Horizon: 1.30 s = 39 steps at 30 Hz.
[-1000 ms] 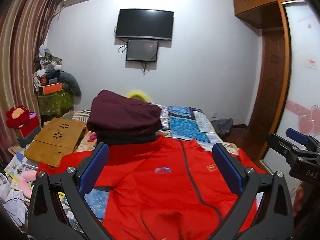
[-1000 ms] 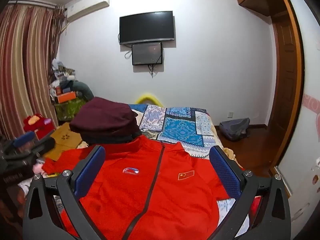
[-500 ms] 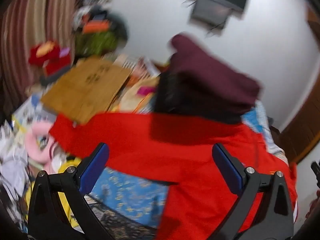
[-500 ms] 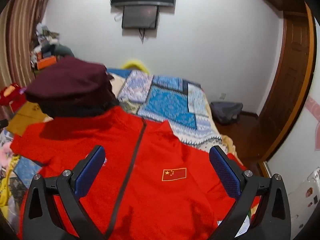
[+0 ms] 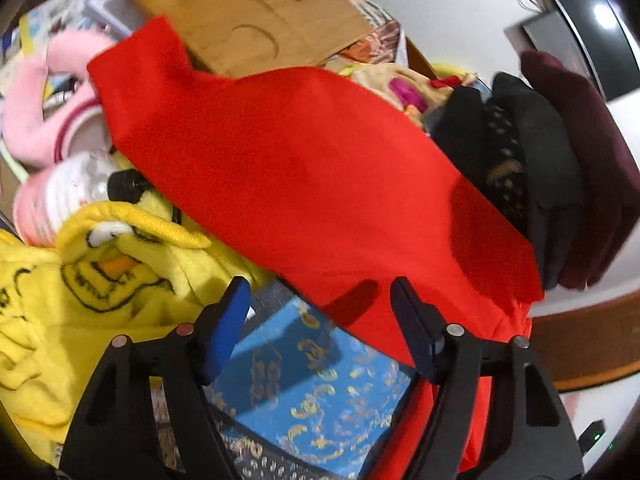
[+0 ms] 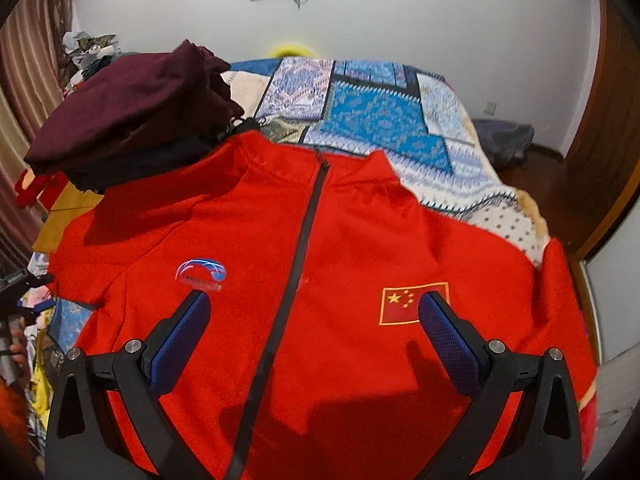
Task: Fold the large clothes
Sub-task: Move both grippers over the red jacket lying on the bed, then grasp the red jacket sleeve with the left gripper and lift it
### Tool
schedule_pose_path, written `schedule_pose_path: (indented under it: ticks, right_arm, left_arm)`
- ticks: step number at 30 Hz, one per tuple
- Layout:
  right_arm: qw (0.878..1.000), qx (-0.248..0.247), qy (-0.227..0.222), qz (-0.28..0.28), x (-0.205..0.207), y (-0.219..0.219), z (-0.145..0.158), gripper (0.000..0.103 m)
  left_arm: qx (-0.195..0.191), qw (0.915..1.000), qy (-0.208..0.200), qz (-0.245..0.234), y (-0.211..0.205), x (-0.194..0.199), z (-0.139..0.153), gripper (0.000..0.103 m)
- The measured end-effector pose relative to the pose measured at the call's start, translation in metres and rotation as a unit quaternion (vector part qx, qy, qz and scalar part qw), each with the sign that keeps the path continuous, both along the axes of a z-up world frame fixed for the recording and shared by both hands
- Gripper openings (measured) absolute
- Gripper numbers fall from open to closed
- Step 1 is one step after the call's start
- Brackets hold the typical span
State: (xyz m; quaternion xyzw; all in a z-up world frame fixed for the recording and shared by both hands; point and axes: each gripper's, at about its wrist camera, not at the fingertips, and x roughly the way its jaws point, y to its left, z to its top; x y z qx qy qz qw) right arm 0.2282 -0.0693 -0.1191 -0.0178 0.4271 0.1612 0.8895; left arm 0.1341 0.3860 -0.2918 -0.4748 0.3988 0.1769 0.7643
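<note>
A red zip-up jacket lies face up on the bed, with a logo and a flag patch on its chest. My right gripper hovers over the chest, open with nothing between its fingers. In the left wrist view the jacket's sleeve stretches from its cuff at the upper left down to the lower right. My left gripper hangs close over the sleeve's lower edge, and its jaws are closing. That red edge lies in the gap between the blue pads, which do not press on it.
A stack of folded dark and maroon clothes sits by the jacket's shoulder. Beside the sleeve lie a yellow duck-print fleece, a pink plush and a wooden lap tray. The blue patterned bedspread extends behind the collar.
The left gripper swung down and to the left, rolling over, from the jacket's body to the sleeve, and its jaws narrowed. The right gripper tipped down closer to the chest.
</note>
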Motion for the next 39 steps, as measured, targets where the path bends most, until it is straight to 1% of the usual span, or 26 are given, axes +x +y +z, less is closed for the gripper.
schedule_pose_path:
  ticks: [2,3,4,5,8,10,11,12,13,14,15,17,21,24,29,32,36,39]
  right_arm:
    - [1.0,0.003,0.006,0.001,0.002,0.002,-0.002,0.103]
    - [1.0,0.002,0.007,0.001,0.005,0.002,-0.003,0.103]
    - [1.0,0.002,0.008,0.001,0.006,0.002,-0.003,0.103]
    - [1.0,0.001,0.009,0.0,0.006,0.002,-0.003,0.103]
    - [1.0,0.002,0.014,0.0,0.011,0.001,-0.005,0.103]
    - [1.0,0.001,0.015,0.002,0.009,0.001,-0.003,0.103]
    - [1.0,0.0,0.015,0.002,0.01,0.0,-0.002,0.103]
    - [1.0,-0.001,0.014,0.003,0.011,-0.001,-0.001,0.103]
    - [1.0,-0.002,0.011,0.004,0.009,-0.001,0.001,0.103]
    - [1.0,-0.004,0.009,0.005,0.01,-0.002,0.002,0.103]
    - [1.0,-0.005,0.006,0.006,0.009,-0.003,0.004,0.103]
    - [1.0,-0.006,0.001,0.008,0.009,-0.005,0.008,0.103]
    - [1.0,-0.007,-0.01,0.01,0.006,-0.009,0.016,0.103]
    - [1.0,0.001,-0.015,0.015,0.003,-0.013,0.02,0.103]
    - [1.0,0.001,-0.023,0.021,-0.001,-0.019,0.024,0.103]
    - [0.999,0.0,-0.023,0.024,-0.001,-0.023,0.025,0.103]
    - [0.999,-0.001,-0.026,0.028,-0.003,-0.028,0.027,0.103]
    - [0.999,-0.001,-0.023,0.028,-0.003,-0.033,0.026,0.103]
  left_arm:
    - [-0.007,0.9999,-0.002,0.008,0.008,0.005,-0.006,0.067]
    - [-0.007,0.9999,-0.004,0.01,0.009,0.007,-0.007,0.06]
    - [-0.003,0.9999,-0.005,0.013,0.012,0.01,-0.007,0.058]
    - [0.006,0.9998,-0.003,0.017,0.014,0.013,-0.007,0.057]
    - [0.039,0.9987,0.005,0.032,0.02,0.019,-0.001,0.046]
    - [0.077,0.9961,0.02,0.038,0.019,0.024,0.007,0.025]
    - [0.095,0.9943,0.03,0.038,0.019,0.025,0.012,0.02]
    - [0.117,0.9918,0.038,0.037,0.017,0.026,0.018,0.011]
    - [0.141,0.9886,0.04,0.034,0.014,0.027,0.026,0.009]
    - [0.161,0.9857,0.038,0.032,0.012,0.027,0.035,0.009]
    - [0.19,0.9808,0.034,0.03,0.007,0.029,0.049,0.008]
    - [0.231,0.9724,0.022,0.025,-0.002,0.034,0.072,0.007]
    - [0.283,0.9589,-0.019,0.015,-0.022,0.042,0.121,0.005]
    - [0.313,0.9475,-0.066,-0.011,-0.051,0.046,0.159,0.005]
    - [0.329,0.9317,-0.135,-0.073,-0.109,0.06,0.202,0.004]
    - [0.322,0.9235,-0.169,-0.123,-0.146,0.071,0.218,0.003]
    - [0.311,0.9114,-0.195,-0.187,-0.195,0.089,0.224,0.002]
    - [0.3,0.9015,-0.199,-0.24,-0.232,0.108,0.219,0.002]
